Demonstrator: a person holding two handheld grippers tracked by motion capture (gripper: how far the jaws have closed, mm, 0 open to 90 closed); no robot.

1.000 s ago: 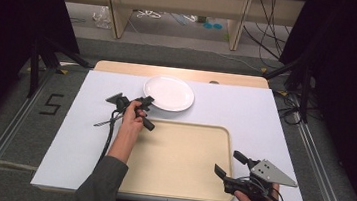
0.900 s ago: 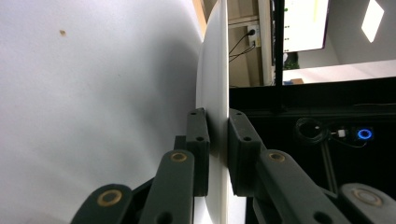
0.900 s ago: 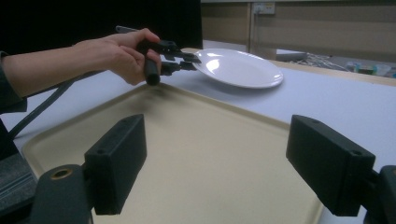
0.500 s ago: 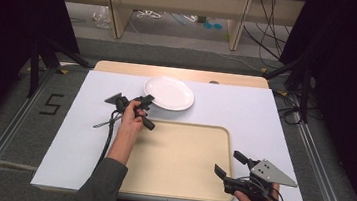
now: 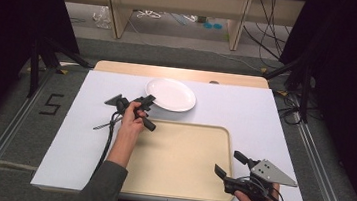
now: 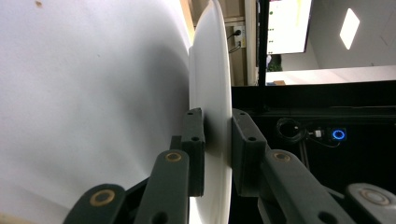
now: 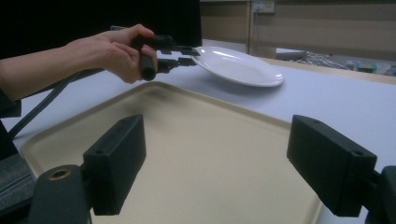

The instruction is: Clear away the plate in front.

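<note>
**Left tool at plate rim, right tool waiting over tray**

Left tool (image 5: 147, 100) is straddling the near-left rim of the white plate (image 5: 172, 94), one jaw above and one below, so the edge can be lifted. Its jaws have just been opening slightly; in the left gripper view the rim (image 6: 212, 93) is sitting between the pads with thin gaps showing, so the pinch looks loosened rather than firm. In the right gripper view the plate is tilting, rim raised at the tool side. The plate is sitting at 12 o'clock on the desk (image 5: 245, 112), just beyond the beige tray (image 5: 180, 161), probably its destination. Right tool (image 5: 230, 166), jaws spread and empty, is hovering at the tray's 4 o'clock corner, keeping clear.
</note>
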